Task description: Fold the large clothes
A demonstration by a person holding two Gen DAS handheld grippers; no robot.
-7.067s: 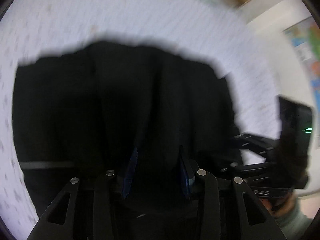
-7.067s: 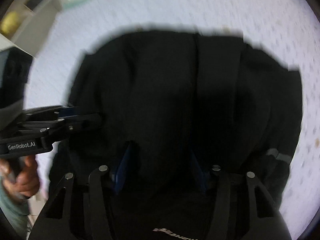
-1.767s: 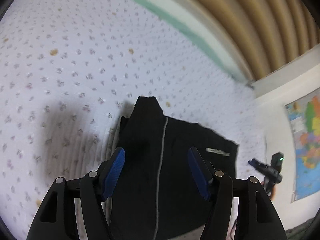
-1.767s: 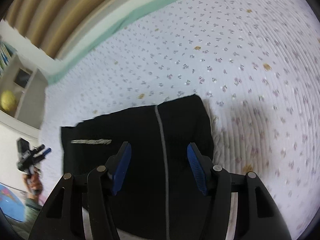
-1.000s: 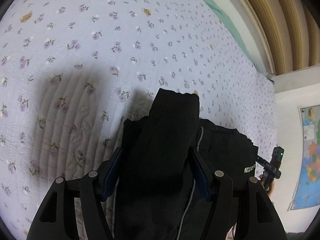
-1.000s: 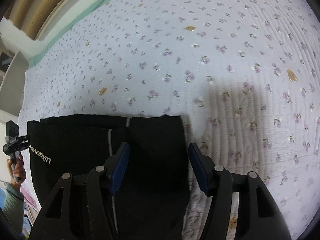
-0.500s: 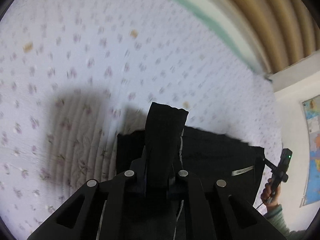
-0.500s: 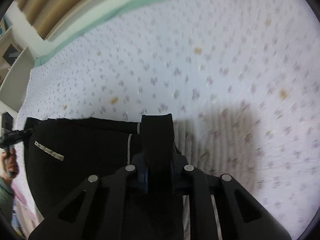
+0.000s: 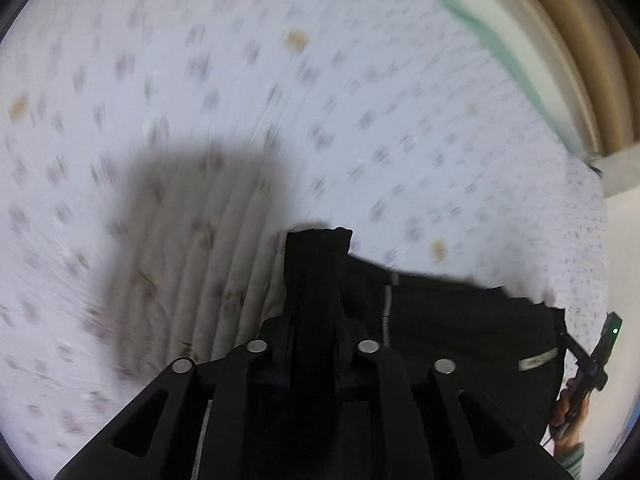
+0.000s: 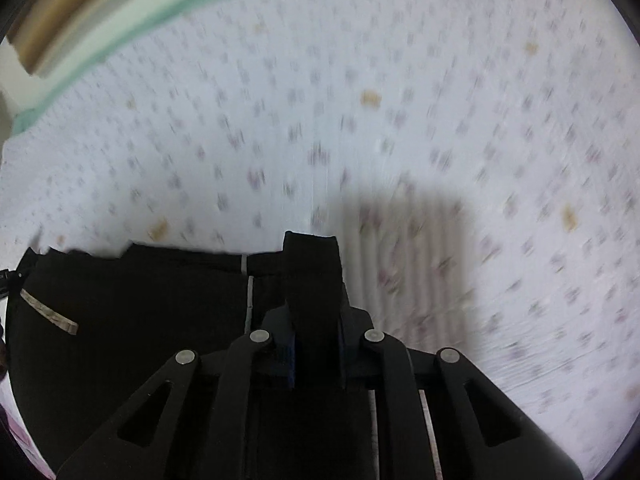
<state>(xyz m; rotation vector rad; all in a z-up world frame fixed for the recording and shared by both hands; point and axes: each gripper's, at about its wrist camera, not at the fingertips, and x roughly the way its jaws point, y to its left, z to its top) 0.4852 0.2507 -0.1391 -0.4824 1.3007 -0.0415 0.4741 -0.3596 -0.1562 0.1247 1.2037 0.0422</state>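
Note:
A black garment [image 9: 460, 320] with a thin grey stripe and a small light label lies on a white quilt with small purple flowers [image 9: 240, 80]. My left gripper [image 9: 314, 344] is shut on a fold of the black garment at its left edge and holds it above the quilt. In the right wrist view the black garment [image 10: 140, 320] spreads to the left, and my right gripper [image 10: 314, 340] is shut on a fold at its right edge. My right gripper also shows in the left wrist view [image 9: 592, 364], small, at the far right. Both views are motion-blurred.
The quilt [image 10: 400, 100] fills most of both views. A green band [image 10: 140, 24] and a wooden headboard [image 9: 580, 20] run along its far edge. Each gripper casts a dark shadow on the quilt [image 9: 192, 220].
Both grippers, open over the garment's edges a second ago, have shut on folds of the cloth. They have since lifted with it and the views now blur.

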